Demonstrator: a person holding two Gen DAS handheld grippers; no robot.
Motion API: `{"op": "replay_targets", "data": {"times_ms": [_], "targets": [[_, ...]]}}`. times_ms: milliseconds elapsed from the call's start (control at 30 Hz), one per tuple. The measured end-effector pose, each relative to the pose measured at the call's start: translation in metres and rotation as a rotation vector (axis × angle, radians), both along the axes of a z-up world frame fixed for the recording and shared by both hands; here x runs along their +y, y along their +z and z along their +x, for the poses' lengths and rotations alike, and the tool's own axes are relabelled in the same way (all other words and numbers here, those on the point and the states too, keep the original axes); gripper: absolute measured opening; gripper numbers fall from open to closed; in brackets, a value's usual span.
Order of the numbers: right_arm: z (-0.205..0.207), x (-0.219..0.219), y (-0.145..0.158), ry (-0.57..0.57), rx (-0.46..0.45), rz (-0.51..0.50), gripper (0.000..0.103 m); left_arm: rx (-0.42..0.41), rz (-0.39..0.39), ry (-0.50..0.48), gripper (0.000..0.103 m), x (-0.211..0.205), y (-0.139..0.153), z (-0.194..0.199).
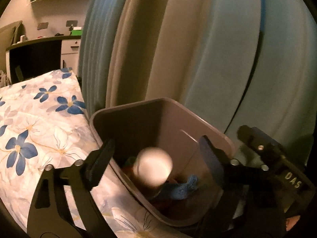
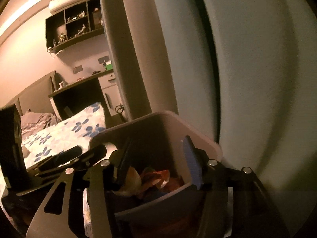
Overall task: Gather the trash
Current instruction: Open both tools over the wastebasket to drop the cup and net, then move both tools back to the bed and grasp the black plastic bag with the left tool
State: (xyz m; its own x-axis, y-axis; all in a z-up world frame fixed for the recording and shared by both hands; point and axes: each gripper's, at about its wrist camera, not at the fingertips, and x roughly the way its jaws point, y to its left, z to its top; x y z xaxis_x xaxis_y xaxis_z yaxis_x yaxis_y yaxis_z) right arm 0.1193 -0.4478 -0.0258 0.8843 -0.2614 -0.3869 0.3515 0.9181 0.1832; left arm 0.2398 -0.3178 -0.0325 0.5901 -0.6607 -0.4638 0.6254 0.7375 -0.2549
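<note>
A mauve plastic bin [image 1: 198,119] stands at the edge of the bed with trash inside. My left gripper [image 1: 156,142] hangs over its mouth, jaws wide apart. Between them, touching neither pad, is a blurred pale cup-like object [image 1: 152,166] above a blue crumpled scrap [image 1: 188,186]. In the right wrist view my right gripper [image 2: 157,140] is open over the same bin [image 2: 126,125]. Below it lie red and orange wrappers [image 2: 156,176] and a pale piece [image 2: 132,180]. Each view shows the other gripper's black frame beside the bin [image 1: 263,158] [image 2: 85,156].
A bedspread with blue flowers [image 1: 39,129] [image 2: 79,127] lies left of the bin. Blue and beige curtains [image 1: 237,59] [image 2: 257,79] hang close behind and to its right. Far back are a dark desk [image 2: 79,85] and a wall shelf [image 2: 75,25].
</note>
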Motion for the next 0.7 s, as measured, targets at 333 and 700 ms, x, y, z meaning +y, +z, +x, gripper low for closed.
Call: {"op": "replay_targets", "data": {"times_ms": [333,700], "targets": [[-0.022,0.026,0.022,0.011,-0.086,-0.038,0.084,-0.04,0.042,0.188,0.095,0.062,0.018,-0.019],[-0.011,0.103,0.029,0.186,-0.118,-0.062,0.095,-0.088,0.182,0.611,0.097,0.227,0.032,-0.054]]}}
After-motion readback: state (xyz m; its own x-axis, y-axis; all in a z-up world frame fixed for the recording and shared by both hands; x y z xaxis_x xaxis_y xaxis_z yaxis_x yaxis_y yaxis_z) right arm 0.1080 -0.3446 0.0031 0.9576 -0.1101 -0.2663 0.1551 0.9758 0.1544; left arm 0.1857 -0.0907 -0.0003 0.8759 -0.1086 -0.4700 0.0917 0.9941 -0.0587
